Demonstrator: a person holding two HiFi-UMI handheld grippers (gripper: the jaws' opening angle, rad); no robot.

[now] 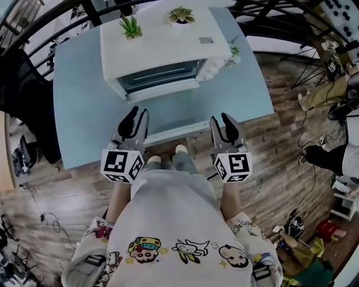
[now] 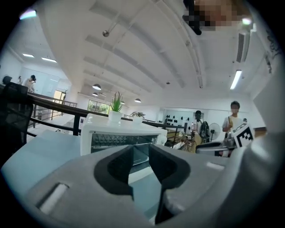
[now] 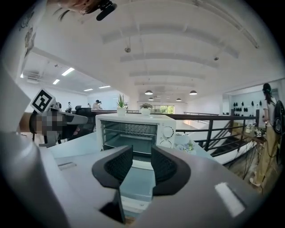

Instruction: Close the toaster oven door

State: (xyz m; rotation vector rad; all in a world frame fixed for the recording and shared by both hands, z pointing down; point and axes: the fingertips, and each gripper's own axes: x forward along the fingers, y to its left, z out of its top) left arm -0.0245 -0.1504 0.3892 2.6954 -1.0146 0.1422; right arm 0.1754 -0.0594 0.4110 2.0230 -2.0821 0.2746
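A white toaster oven [image 1: 162,39] stands at the far side of a pale blue table [image 1: 84,112]. Its door [image 1: 160,78] hangs open toward me, and the wire racks inside show in the right gripper view, above the lowered door [image 3: 133,153]. My left gripper [image 1: 138,115] and right gripper [image 1: 220,119] hover side by side over the table's near edge, a short way in front of the oven. Both are open with nothing between their fingers. The oven [image 2: 120,133] lies straight ahead of the left gripper [image 2: 141,153], and the oven [image 3: 133,124] also faces the right gripper [image 3: 141,156].
Two small potted plants [image 1: 130,26] [image 1: 180,15] sit on the oven's top. A little flower pot [image 1: 233,53] stands beside its right side. A black chair [image 1: 22,84] is left of the table, railings run behind it, and a person's legs [image 1: 331,157] are on the wood floor at right.
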